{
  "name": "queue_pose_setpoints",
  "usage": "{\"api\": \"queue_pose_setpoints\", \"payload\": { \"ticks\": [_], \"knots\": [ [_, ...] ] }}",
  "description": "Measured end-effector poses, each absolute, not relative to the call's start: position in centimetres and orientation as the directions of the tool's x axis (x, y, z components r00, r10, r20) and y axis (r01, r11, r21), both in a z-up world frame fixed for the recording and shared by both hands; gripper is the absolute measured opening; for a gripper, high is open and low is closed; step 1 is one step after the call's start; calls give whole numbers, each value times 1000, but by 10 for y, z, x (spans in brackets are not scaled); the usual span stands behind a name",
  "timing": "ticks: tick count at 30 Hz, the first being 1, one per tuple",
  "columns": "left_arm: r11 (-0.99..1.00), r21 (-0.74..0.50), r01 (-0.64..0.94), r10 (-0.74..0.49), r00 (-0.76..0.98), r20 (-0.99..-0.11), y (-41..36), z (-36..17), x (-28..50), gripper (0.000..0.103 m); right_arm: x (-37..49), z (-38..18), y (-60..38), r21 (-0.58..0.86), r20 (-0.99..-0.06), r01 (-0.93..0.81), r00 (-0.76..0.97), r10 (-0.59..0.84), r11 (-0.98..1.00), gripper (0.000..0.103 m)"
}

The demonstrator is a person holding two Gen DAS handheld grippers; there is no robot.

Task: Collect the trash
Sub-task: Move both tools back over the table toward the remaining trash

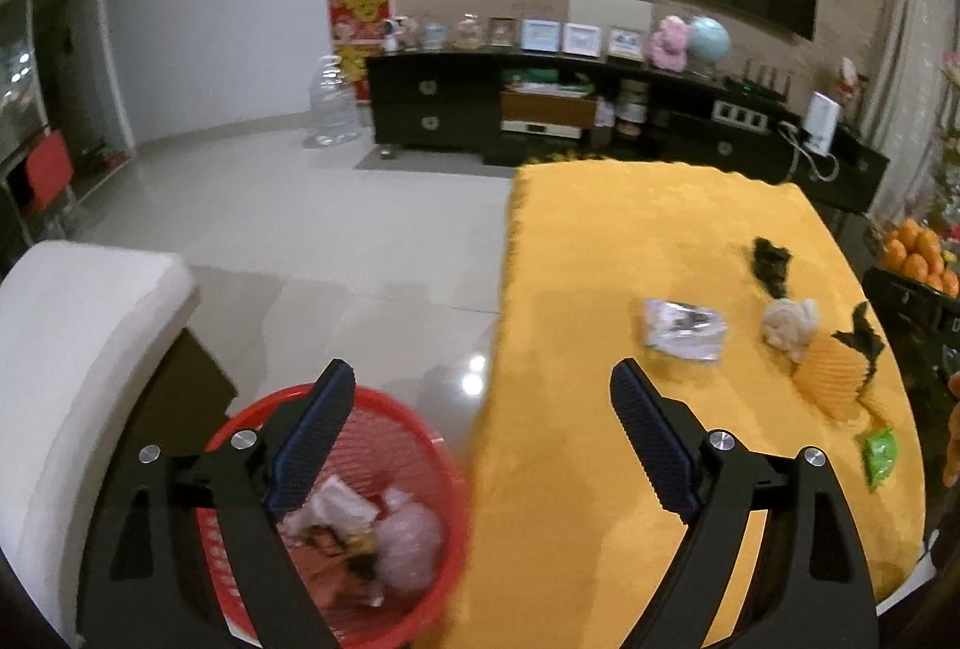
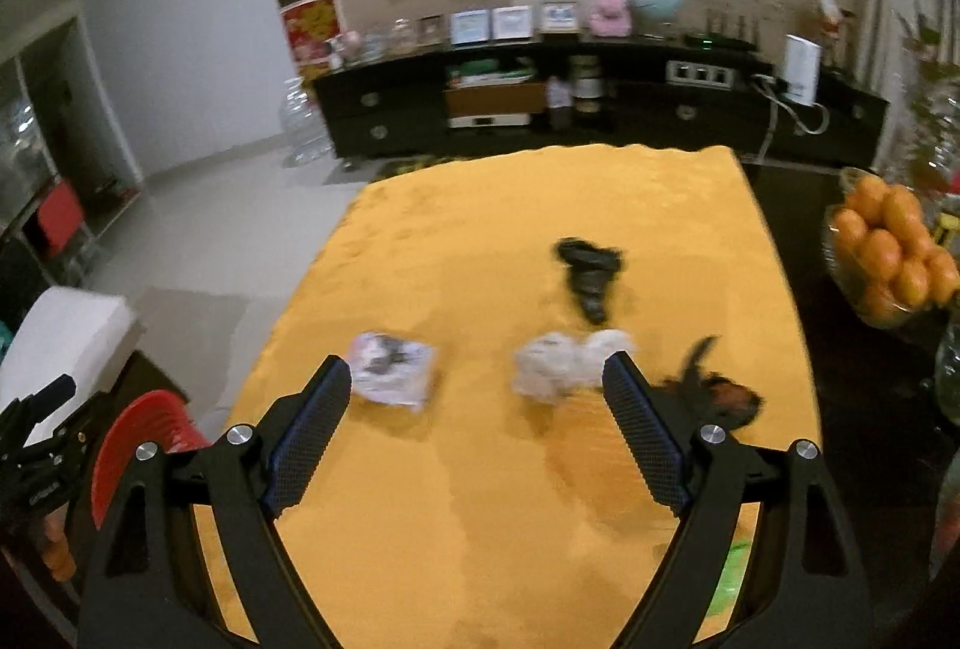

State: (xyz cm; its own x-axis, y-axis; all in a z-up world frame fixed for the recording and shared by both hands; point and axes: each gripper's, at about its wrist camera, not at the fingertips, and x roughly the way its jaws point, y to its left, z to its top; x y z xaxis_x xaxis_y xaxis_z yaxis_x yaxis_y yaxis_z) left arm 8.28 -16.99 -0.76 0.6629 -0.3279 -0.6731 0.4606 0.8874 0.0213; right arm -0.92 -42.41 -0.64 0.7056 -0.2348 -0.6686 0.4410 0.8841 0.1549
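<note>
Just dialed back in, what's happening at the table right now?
A person is clearing trash off the yellow tablecloth with two handheld grippers. Both the left gripper and right gripper are open and empty. The red basket beside the table already holds some wrappers. Still on the cloth: a silver wrapper, a crumpled white tissue, a black scrap, an orange foam fruit net and a green packet.

Right gripper [image 2: 477,373] wide open over yellow tablecloth [image 2: 480,499], nothing between jaws; silver wrapper [image 2: 393,373], white wad [image 2: 564,364], black scrap [image 2: 591,271] beyond.
</note>
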Motion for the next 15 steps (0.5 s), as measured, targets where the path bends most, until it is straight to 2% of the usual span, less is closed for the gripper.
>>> {"api": "queue_pose_setpoints", "payload": {
  "ticks": [5,15],
  "knots": [
    [856,15,517,-356,611,-707,-215,-14,88,85,-27,-10,-451,182,-675,492,692,-256,852,83],
    [774,98,626,-348,549,-760,-300,-54,106,85,-45,-13,-475,228,-683,538,682,-260,812,83]
  ]
}}
